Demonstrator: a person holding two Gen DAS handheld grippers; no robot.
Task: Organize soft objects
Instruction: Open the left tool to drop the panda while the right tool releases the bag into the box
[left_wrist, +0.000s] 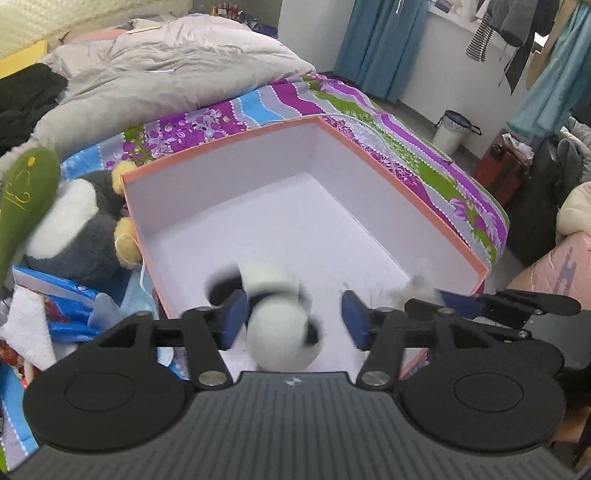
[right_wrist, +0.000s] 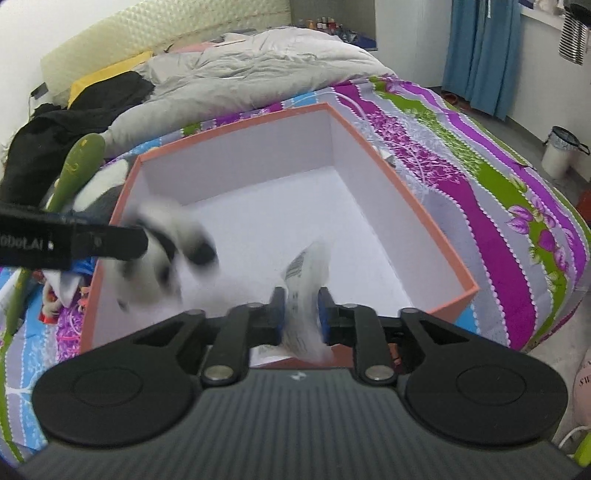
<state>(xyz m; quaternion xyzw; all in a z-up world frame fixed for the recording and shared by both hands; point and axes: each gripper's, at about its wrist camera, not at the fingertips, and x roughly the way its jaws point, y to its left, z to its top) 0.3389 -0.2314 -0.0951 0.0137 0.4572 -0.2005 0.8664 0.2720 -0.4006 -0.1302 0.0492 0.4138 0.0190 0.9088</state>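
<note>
An open pink box (left_wrist: 406, 188) with a white inside sits on the bed; it also shows in the right wrist view (right_wrist: 424, 206). My left gripper (left_wrist: 293, 319) is open above the box's near edge, and a blurred black-and-white panda plush (left_wrist: 282, 332) sits between its spread fingers, apart from the right pad. The panda also shows blurred in the right wrist view (right_wrist: 166, 251). My right gripper (right_wrist: 301, 314) is shut on a white fluffy toy with a printed label (right_wrist: 304, 291), over the box's near side.
A grey-and-white penguin plush (left_wrist: 81, 229) and a green plush (left_wrist: 22, 199) lie left of the box beside blue packets (left_wrist: 70, 306). A grey duvet (left_wrist: 166, 70) covers the far bed. A white bin (left_wrist: 448, 131) stands on the floor at right.
</note>
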